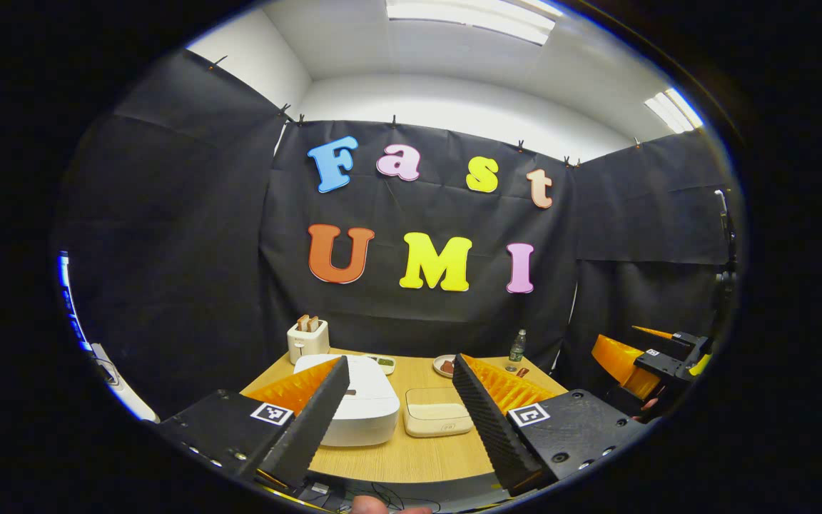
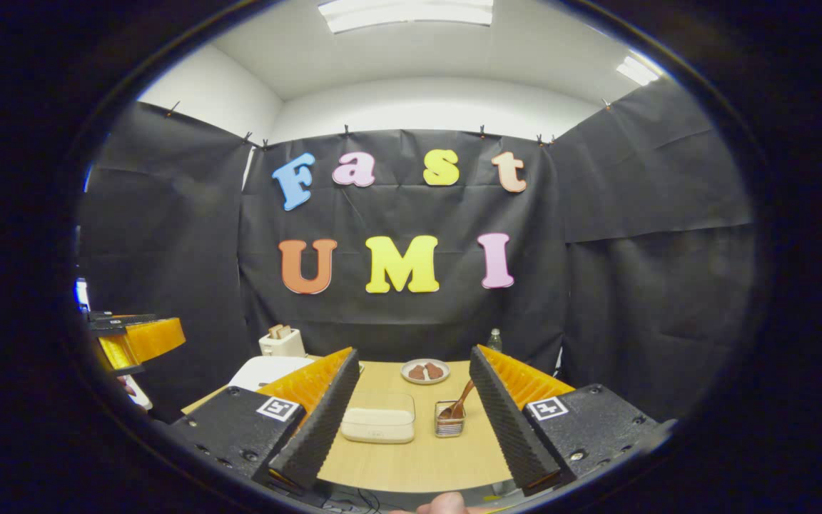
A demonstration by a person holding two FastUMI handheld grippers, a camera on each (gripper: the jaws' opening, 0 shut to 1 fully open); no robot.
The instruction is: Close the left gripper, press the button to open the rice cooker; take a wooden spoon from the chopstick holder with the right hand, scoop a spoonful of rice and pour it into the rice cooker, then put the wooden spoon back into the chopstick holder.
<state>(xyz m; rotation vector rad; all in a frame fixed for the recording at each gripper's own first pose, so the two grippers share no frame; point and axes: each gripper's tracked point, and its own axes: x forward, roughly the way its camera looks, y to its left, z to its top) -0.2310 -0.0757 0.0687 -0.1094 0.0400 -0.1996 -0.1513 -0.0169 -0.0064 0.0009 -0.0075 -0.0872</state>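
While both grippers, left (image 1: 400, 407) & right (image 2: 411, 410), gape empty, 1 wooden spoon (image 2: 458, 404) leans handle up-right in 1 chopstick holder (image 2: 449, 421).

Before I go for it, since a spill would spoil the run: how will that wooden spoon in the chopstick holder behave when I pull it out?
The wooden spoon looks rigid and probably light, so it should lift without flexing. It leans at a slant in the chopstick holder, so a straight-up pull may drag on the rim. The holder looks small and light and might tip or slide on the table.

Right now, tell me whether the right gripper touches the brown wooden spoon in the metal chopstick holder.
Apart. The right gripper view shows the right gripper open, bare table between it and the brown wooden spoon standing in the metal chopstick holder.
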